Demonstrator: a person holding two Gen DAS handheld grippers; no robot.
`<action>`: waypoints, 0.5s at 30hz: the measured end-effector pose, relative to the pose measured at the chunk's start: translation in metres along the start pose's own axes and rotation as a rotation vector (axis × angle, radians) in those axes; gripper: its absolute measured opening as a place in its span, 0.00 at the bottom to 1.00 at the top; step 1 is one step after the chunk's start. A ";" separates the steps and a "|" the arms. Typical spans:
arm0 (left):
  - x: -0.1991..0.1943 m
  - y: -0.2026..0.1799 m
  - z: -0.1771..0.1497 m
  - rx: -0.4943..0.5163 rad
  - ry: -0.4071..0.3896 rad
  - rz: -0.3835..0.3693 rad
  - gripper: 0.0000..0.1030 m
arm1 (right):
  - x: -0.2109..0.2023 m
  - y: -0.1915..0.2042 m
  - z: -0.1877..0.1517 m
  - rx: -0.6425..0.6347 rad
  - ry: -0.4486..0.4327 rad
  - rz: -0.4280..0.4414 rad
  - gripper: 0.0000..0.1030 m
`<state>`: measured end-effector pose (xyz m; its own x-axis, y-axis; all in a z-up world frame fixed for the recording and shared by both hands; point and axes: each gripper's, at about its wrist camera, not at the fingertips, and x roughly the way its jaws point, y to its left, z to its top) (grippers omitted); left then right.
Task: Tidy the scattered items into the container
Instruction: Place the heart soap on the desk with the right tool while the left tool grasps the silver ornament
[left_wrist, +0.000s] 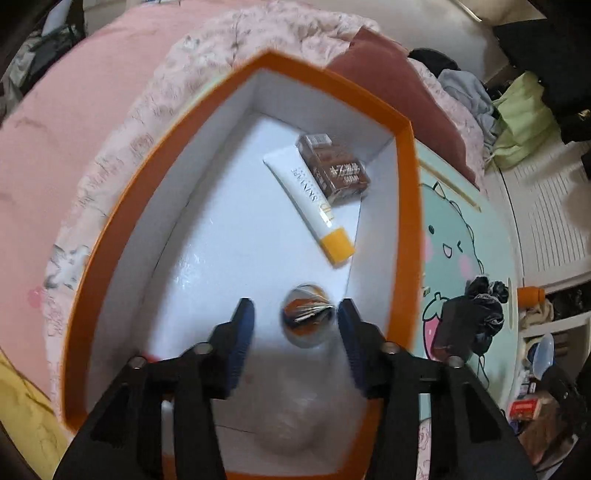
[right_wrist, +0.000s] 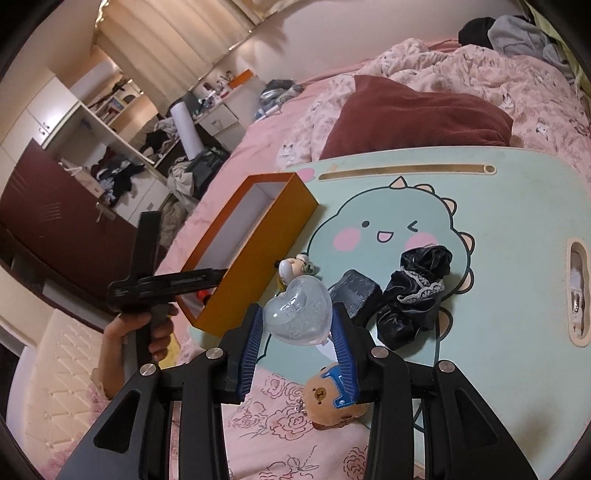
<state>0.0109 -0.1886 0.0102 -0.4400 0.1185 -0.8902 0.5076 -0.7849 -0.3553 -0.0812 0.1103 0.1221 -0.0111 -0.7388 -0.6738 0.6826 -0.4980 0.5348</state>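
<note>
The orange box (left_wrist: 408, 192) with a white inside holds a white tube with a yellow cap (left_wrist: 308, 199) and a brown packet (left_wrist: 332, 166). My left gripper (left_wrist: 295, 317) is open over the box; a blurred round shiny item (left_wrist: 306, 319) lies loose between its fingers. In the right wrist view the box (right_wrist: 258, 258) stands on the mint lap table (right_wrist: 517, 221). My right gripper (right_wrist: 299, 325) is shut on a clear heart-shaped case (right_wrist: 297, 315), held above the table's near edge. A small plush bear keychain (right_wrist: 332, 398) hangs below it.
On the table lie a black satin scrunchie (right_wrist: 417, 295), a dark grey block (right_wrist: 354, 295) and a small white figurine (right_wrist: 295, 266) beside the box. Pink bedding and a maroon pillow (right_wrist: 417, 114) surround the table. The left gripper's handle (right_wrist: 147, 284) reaches into the box.
</note>
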 end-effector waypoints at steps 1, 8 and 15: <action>0.000 -0.002 0.001 0.019 -0.008 0.008 0.48 | 0.001 0.000 0.000 0.001 0.002 -0.001 0.36; 0.000 0.001 0.006 0.040 -0.027 -0.013 0.33 | 0.003 0.002 -0.002 0.004 0.008 0.002 0.36; -0.013 0.010 0.007 0.030 -0.080 -0.012 0.31 | 0.005 0.003 -0.004 0.004 0.018 0.000 0.36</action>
<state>0.0165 -0.2026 0.0200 -0.5044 0.0794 -0.8598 0.4802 -0.8017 -0.3558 -0.0762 0.1066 0.1181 0.0021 -0.7306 -0.6828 0.6800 -0.4996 0.5366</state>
